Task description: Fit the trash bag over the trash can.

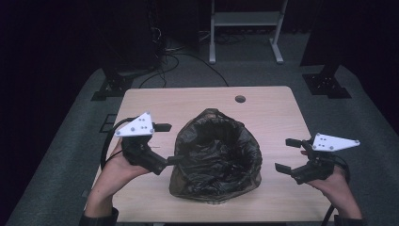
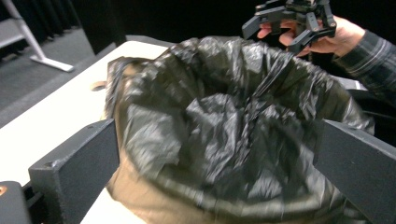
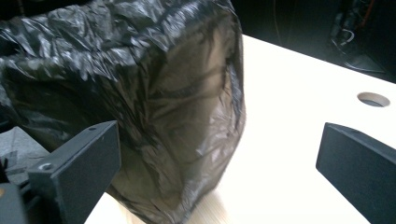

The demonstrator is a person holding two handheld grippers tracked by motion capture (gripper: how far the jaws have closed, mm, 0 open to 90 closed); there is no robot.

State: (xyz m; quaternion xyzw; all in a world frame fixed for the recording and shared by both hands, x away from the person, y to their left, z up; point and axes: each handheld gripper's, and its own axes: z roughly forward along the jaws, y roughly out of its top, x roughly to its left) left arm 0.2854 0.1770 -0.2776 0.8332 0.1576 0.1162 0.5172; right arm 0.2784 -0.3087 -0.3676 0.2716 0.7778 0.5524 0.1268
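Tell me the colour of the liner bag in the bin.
Black, glossy and crinkled; the liner bag shows best in the left gripper view.

Black grippers (image 1: 167, 143), white plates, plaid sleeve (image 2: 373, 56)

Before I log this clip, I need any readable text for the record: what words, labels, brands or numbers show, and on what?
None can be read.
Black bin liner: plain, no print.
Brown bin under it: no label in sight.
Grey plates on the left gripper and right gripper: screw dots, no lettering.
Table: bare wood, no marks.
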